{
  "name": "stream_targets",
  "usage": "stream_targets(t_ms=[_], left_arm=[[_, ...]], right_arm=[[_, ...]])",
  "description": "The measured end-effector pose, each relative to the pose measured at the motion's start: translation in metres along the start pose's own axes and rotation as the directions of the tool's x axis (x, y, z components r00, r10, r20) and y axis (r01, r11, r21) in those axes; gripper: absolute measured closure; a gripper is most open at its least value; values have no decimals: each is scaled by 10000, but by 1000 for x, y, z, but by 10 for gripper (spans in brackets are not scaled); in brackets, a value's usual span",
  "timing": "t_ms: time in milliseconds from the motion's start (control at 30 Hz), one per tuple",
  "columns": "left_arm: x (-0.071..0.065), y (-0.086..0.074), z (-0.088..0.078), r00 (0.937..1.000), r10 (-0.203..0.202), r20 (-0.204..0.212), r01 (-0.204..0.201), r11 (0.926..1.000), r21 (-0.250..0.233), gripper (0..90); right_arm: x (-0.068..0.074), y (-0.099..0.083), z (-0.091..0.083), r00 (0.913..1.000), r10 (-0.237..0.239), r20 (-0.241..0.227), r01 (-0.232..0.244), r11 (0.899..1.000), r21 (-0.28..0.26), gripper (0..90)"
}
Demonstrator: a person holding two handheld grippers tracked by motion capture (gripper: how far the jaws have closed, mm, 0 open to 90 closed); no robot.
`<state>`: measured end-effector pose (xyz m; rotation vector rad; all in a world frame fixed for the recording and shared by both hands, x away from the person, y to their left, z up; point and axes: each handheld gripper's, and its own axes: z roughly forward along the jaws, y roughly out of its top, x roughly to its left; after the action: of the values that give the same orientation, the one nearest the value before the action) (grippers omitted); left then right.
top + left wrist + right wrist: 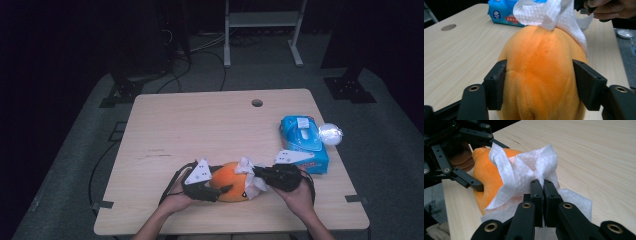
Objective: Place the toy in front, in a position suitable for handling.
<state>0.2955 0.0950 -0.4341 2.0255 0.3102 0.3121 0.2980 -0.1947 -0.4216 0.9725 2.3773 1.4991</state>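
An orange plush toy (231, 177) lies near the table's front edge. My left gripper (224, 181) comes from the left and clamps it: in the left gripper view both black pads (496, 82) press into the toy's sides (541, 75). A white paper tissue (247, 167) is draped over the toy's right end (544, 13). My right gripper (256, 174) reaches in from the right, shut on a fold of that tissue (524, 167); its jaws (543, 187) stand together with the sheet pinched between them. The toy (486, 175) shows under the tissue, with the left gripper's fingers (471, 182) on it.
A blue pack of tissues (304, 142) lies at the table's right edge, with a round shiny object (330, 133) beside it. A cable hole (257, 103) sits near the far edge of the wooden table (200, 125). Metal stand legs (227, 45) rise beyond it.
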Motion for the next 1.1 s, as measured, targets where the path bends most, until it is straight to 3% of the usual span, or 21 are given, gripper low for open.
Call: stream_targets(t_ms=[100,133,167,267,367,633,700,733,833,900,1000,1100], left_arm=[[5,6,-1,9992,-408,52,407,9991,74,186],[9,6,0,9958,-909,105,910,9957,-146,170],[10,6,1,9947,-1020,130,1022,9946,-178,164],[11,1,2,9963,-855,-27,855,9962,-161,253],[11,0,2,9962,-854,-194,853,9963,-62,315],[16,-8,-4,9867,-1601,-282,1599,9871,-91,309],[16,-9,-4,9857,-1650,-336,1646,9862,-149,306],[16,-9,-4,9858,-1645,-348,1640,9863,-156,302],[15,-9,-1,9846,-1696,-422,1689,9854,-191,299],[15,-9,-2,9857,-1634,-411,1629,9865,-153,297],[14,-8,-2,9849,-1657,-511,1653,9862,-111,296],[15,-9,-2,9835,-1725,-538,1721,9850,-114,294]], right_arm=[[7,2,2,9994,-356,-15,356,9994,15,869],[9,2,3,9991,-420,-30,420,9991,11,870],[12,3,5,9985,-536,-115,536,9985,-58,869],[14,5,7,9971,-760,71,761,9971,-28,869],[8,3,6,9994,-347,-40,346,9994,-92,869],[-11,-12,6,9988,417,245,-426,9984,368,868],[-7,-9,4,9991,366,200,-369,9992,156,868],[1,-2,1,9998,207,-5,-207,9995,-253,867],[10,3,0,9998,-33,-217,23,9989,-458,867],[15,2,2,9995,-263,-193,257,9992,-289,867],[8,-2,4,9997,73,-243,-77,9998,-167,868],[2,-7,5,9997,215,147,-218,9997,150,867]])
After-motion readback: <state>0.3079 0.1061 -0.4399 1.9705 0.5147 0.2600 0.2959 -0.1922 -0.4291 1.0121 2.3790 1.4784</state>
